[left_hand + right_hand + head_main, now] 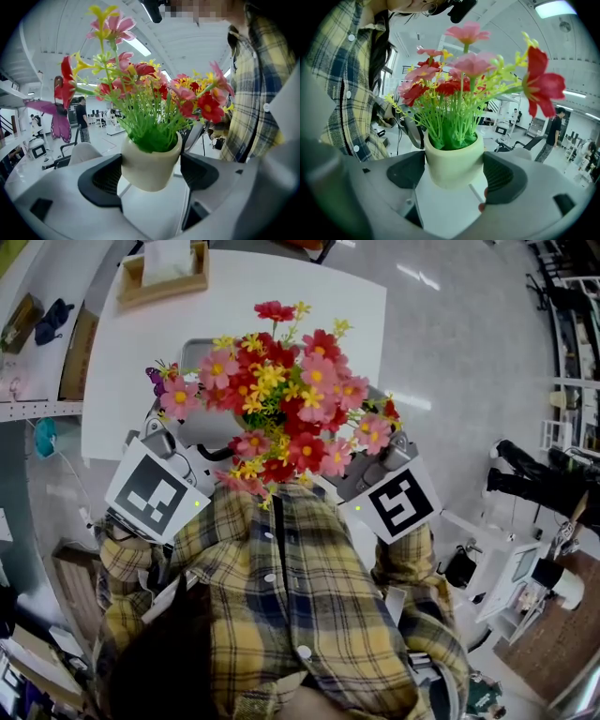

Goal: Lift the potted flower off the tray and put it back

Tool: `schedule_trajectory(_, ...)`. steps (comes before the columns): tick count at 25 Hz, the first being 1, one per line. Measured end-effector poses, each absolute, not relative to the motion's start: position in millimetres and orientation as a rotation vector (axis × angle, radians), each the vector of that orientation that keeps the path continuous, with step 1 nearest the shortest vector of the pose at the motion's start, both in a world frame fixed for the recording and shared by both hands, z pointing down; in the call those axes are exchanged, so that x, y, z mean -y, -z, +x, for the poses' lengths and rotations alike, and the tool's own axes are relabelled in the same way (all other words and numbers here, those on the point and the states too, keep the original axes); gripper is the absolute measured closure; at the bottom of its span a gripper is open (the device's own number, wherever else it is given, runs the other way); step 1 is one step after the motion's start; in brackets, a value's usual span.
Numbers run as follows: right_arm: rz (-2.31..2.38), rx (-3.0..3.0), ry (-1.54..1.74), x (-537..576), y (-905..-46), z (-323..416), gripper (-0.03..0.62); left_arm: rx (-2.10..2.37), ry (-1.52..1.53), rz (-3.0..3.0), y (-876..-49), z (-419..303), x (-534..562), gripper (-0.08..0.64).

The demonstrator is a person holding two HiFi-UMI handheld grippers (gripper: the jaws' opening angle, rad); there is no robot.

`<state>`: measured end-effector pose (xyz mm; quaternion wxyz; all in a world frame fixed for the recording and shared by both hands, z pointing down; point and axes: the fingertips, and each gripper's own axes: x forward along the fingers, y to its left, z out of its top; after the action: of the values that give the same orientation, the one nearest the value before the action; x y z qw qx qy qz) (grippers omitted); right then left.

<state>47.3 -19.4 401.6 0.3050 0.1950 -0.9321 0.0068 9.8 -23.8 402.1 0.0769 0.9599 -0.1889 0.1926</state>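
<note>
— Where is the potted flower (pixel 281 395)?
— Lifted, close to the chest. The left hand-held gripper (pixel 151 173) and the right hand-held gripper (pixel 454 173) both clamp it.
— Next?
— I think: lower it straight down onto the tray (pixel 208 427) on the surface (pixel 131 352).

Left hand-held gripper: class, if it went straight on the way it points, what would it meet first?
The potted flower: its cream pot sits clamped between the jaws of the left hand-held gripper, so any forward push would press into it at once. What lies behind the pot is unclear.
</note>
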Motion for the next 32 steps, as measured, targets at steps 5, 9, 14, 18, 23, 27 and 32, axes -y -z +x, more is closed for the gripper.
schedule_trajectory(5,0.518,2.451,-0.04,19,-400,49,0.229,0.551,-0.581,2.865,-401,11,24,0.184)
schedule_trajectory(9,0.509,2.461,-0.078,16,-402,50,0.229,0.532,-0.582,2.841,-403,12,21,0.184)
schedule_trajectory(14,0.511,2.45,-0.125,12,-405,51,0.229,0.516,-0.597,2.821,-405,12,18,0.184)
schedule_trajectory(18,0.524,2.455,-0.138,12,-405,49,0.229,0.501,-0.632,2.818,-405,10,18,0.184)
schedule_trajectory(23,0.529,2.44,-0.159,12,-408,48,0.229,0.5,-0.665,2.821,-405,9,19,0.183)
schedule_trajectory(27,0.553,2.428,-0.153,10,-397,48,0.229,0.469,-0.686,2.817,-397,9,17,0.183)
schedule_trajectory(32,0.55,2.423,-0.191,13,-400,46,0.229,0.473,-0.685,2.793,-401,8,16,0.183)
